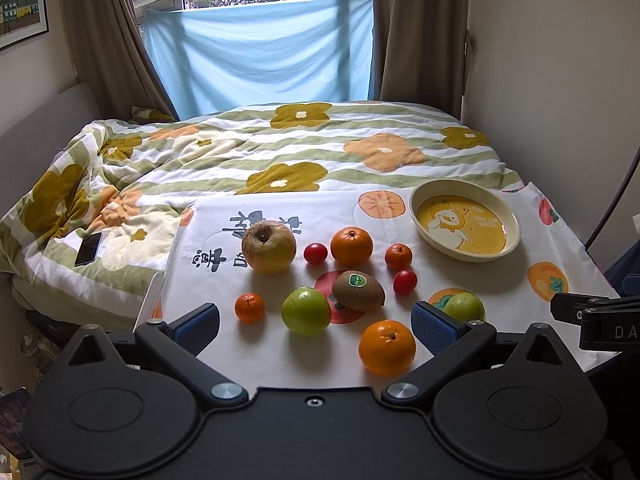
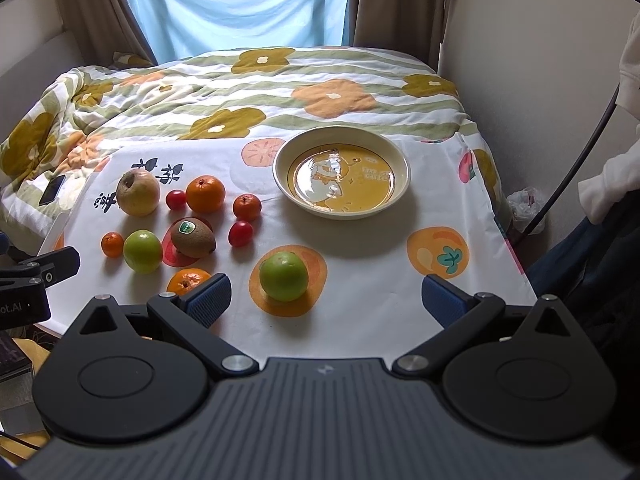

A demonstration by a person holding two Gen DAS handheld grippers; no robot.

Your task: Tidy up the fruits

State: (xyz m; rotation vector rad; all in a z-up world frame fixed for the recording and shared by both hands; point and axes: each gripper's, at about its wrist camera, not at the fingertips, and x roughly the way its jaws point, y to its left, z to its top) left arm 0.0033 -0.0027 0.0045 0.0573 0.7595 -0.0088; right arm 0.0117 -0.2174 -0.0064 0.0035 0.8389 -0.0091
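Fruit lies loose on a white printed tablecloth (image 2: 360, 280). A yellow apple (image 1: 269, 246), a kiwi (image 1: 358, 291), a green fruit (image 1: 306, 311), several oranges such as the nearest one (image 1: 387, 347), and two red tomatoes (image 1: 315, 253) sit left of an empty cream and yellow plate (image 2: 401, 160). A second green fruit (image 2: 284, 276) lies apart, nearer the front. My left gripper (image 1: 316, 322) is open and empty above the near oranges. My right gripper (image 2: 326, 298) is open and empty, just in front of the second green fruit.
A flowered quilt (image 1: 280, 148) covers the bed behind the table. A phone (image 1: 88, 249) lies on it at the left. A wall stands close on the right, with a dark cable (image 2: 580, 160) beside it. The table's right edge (image 2: 516, 256) drops off there.
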